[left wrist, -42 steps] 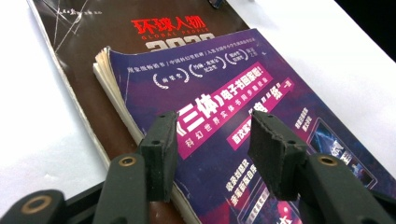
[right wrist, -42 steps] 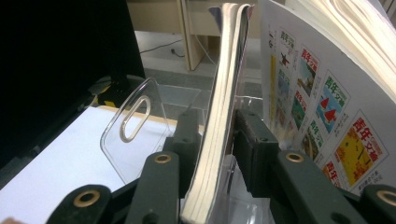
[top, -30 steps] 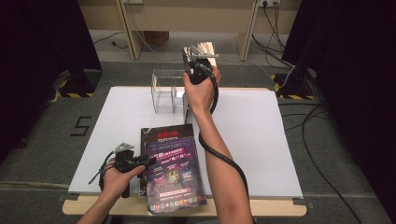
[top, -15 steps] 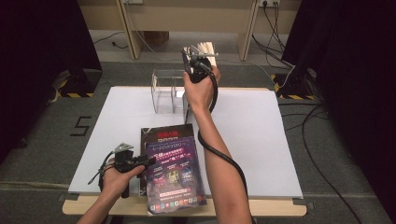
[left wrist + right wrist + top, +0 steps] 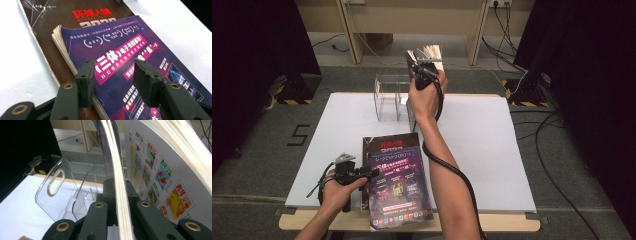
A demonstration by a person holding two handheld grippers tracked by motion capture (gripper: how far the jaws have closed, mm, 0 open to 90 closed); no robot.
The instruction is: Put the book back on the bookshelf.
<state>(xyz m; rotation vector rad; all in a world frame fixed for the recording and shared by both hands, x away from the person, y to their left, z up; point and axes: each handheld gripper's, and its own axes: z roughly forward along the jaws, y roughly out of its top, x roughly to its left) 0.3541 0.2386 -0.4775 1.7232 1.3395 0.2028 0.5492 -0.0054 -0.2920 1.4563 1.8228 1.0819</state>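
My right gripper [image 5: 422, 70] is raised over the far side of the table, shut on a magazine [image 5: 427, 52] that stands upright with its pages fanned. Its jaws have just been closing on the lower edge of a bundle of pages [image 5: 120, 170], and the right gripper [image 5: 121, 182] presses them from both sides. A clear acrylic rack [image 5: 389, 97] stands just below and left of that hand. My left gripper [image 5: 369, 172] is open at the front edge, its pads [image 5: 86, 75] apart over a purple magazine [image 5: 117, 42] that lies on a dark one [image 5: 62, 15].
The white table top [image 5: 482, 140] stretches bare to the right of the arm. The rack's slotted clear walls [image 5: 55, 192] sit left of the held pages. Dark floor, cables and wooden table legs lie beyond the far edge.
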